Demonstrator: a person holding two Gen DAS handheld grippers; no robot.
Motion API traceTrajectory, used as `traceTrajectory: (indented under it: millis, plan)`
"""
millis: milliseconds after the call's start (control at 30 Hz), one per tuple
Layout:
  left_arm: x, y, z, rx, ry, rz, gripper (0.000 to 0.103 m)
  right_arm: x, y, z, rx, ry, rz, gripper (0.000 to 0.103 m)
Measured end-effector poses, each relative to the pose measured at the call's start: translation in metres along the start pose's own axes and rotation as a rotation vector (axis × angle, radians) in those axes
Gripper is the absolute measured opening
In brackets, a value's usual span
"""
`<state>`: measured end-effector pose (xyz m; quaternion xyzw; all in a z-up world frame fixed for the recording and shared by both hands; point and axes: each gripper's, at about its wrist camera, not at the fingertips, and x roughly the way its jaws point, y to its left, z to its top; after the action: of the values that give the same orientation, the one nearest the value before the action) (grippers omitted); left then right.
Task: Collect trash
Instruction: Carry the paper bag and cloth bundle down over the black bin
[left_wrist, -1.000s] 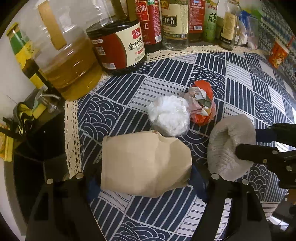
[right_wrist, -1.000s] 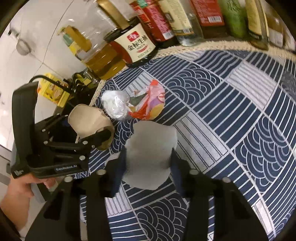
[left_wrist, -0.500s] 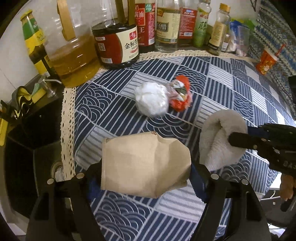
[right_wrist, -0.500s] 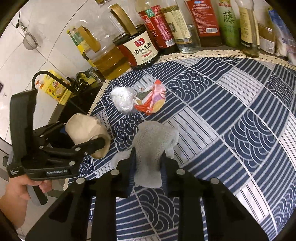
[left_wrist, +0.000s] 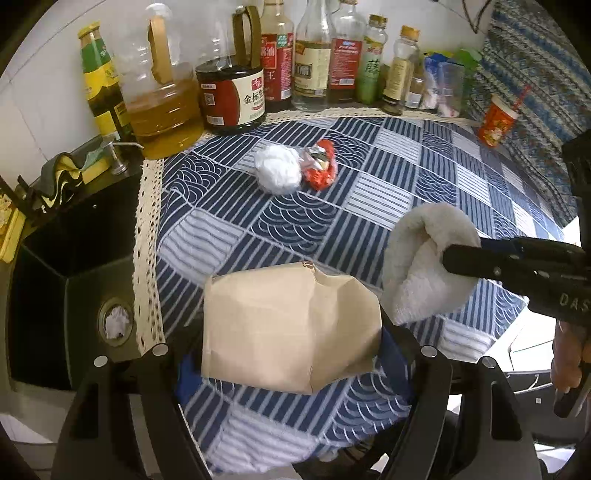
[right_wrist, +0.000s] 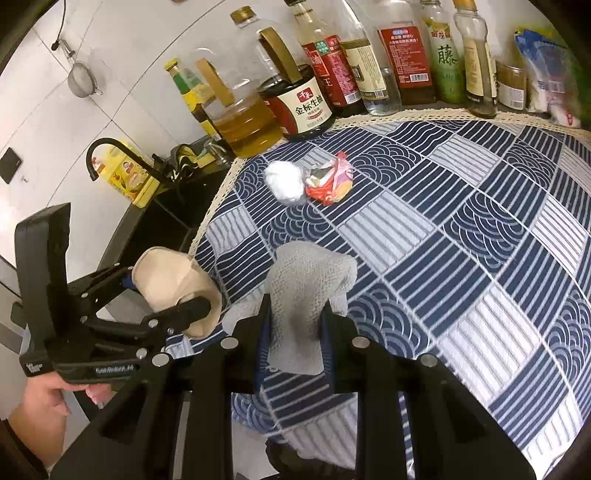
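Holding a paper bag, left claw is clamped; right claw grips a grey cloth. Remaining trash, white wad and red wrapper, lies ahead on worktop, nearer the right.

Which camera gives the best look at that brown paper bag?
The left wrist view: the brown paper bag fills the foreground, broad face on. The right wrist view shows the bag only small, from its end, partly behind the left gripper.
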<state>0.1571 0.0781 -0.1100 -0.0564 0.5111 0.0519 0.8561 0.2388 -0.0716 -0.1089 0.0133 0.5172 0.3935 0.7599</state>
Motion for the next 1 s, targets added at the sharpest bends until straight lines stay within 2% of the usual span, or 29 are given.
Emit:
traceTrajectory:
  millis: [267,500,733,1000]
  plan:
    - [-0.037,-0.005,-0.038,-0.020,-0.046,-0.023,0.076,-0.027,0.026,-0.031,-0.032,-0.031,-0.034,0.025]
    - [-0.062,-0.011,-0.079,-0.015,-0.063,-0.039,0.076,-0.047,0.046,-0.074,-0.049,-0.036,-0.061,0.025]
    - [-0.068,-0.016,-0.117,-0.026,-0.051,-0.076,0.076,-0.056,0.056,-0.117,-0.044,-0.013,-0.085,0.025]
    - [-0.064,-0.022,-0.150,-0.052,-0.023,-0.095,0.076,-0.050,0.058,-0.150,-0.055,0.037,-0.088,0.025]
